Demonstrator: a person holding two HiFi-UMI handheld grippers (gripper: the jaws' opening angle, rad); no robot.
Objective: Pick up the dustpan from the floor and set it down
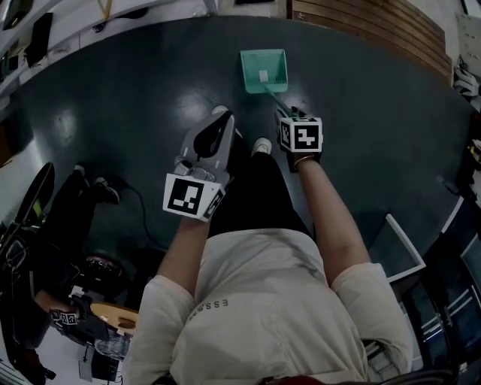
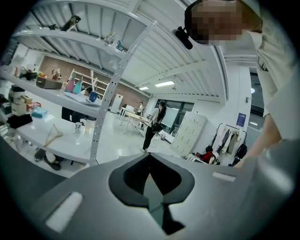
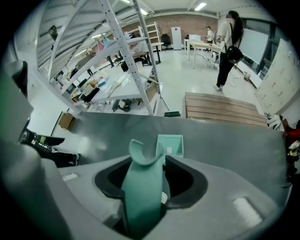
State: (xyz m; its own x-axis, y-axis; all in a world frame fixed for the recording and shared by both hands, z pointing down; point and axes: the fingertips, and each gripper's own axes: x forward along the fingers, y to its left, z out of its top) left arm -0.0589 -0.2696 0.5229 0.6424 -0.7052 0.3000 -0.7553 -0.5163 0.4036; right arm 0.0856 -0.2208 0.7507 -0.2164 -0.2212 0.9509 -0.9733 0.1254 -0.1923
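A teal dustpan (image 1: 264,71) is on or just above the dark floor ahead of my feet; I cannot tell whether it touches. Its long teal handle (image 1: 276,98) slants back to my right gripper (image 1: 291,113), which points steeply down and is shut on the handle's end. In the right gripper view the handle (image 3: 143,187) runs up between the jaws of the right gripper (image 3: 151,161), with the pan (image 3: 169,145) beyond. My left gripper (image 1: 222,117) hangs to the left of the dustpan, shut and holding nothing. In its own view the left gripper (image 2: 150,157) faces the room.
My white shoe (image 1: 261,145) stands between the grippers. A wooden pallet (image 1: 368,22) lies at the far right. Metal shelving (image 3: 117,70) lines the left side. A seated person's legs (image 1: 90,188) reach in at the left. A white frame (image 1: 406,244) leans at the right.
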